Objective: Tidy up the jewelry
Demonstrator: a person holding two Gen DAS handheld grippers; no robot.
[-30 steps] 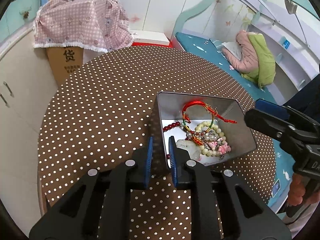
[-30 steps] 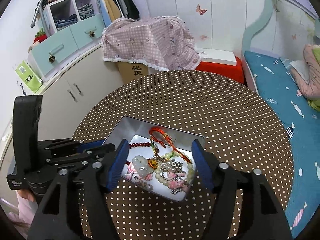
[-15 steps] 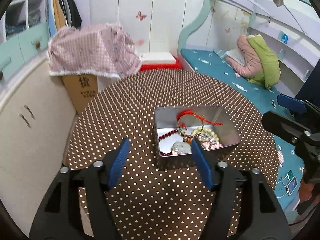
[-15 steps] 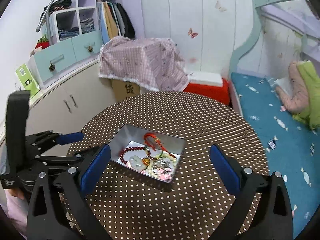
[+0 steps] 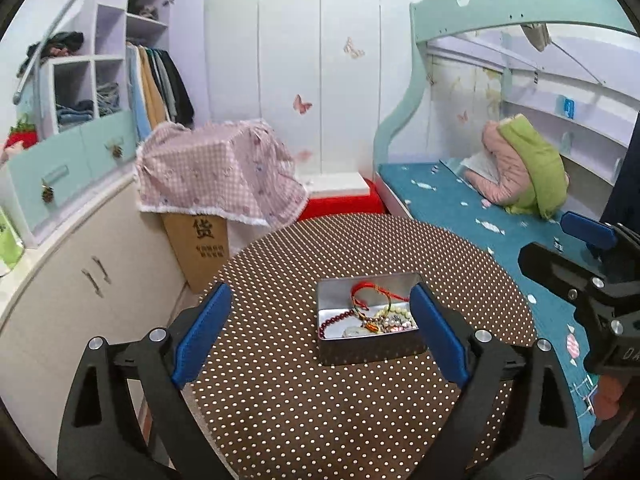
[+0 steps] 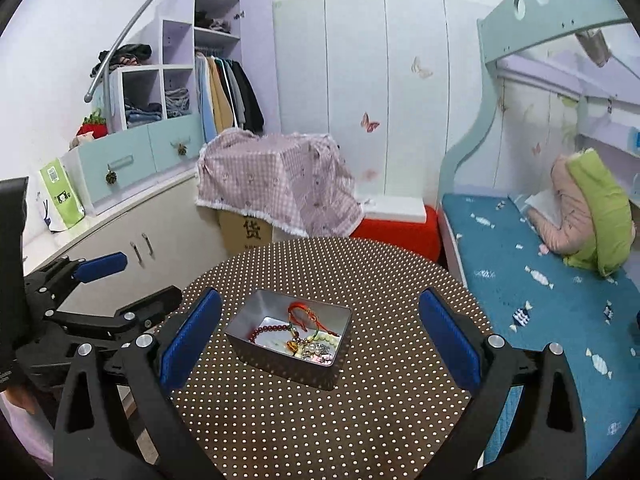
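The metal tin stands on the round table with the brown dotted cloth, a little toward the edge on the bed's side. It has no lid on and it holds all the jewelry: a red cord bracelet near the far wall of the tin, a dark red bead string along its left wall, and pale bead bracelets mixed with small charms at the near right corner.

One second ago the left gripper was almost closed just beside the near wall of the tin. Now its jaws are opening, already wide, and nothing is between the blue pads; the tin is only seen behind them. The gripper is now higher and farther back, so the tin looks smaller and more of the room appears.

The right gripper was low over the tin, half open. Now its jaws stand fully apart and empty, and it too is pulled back and up. The tin itself is in the same place on the table, and no gripper touches it.
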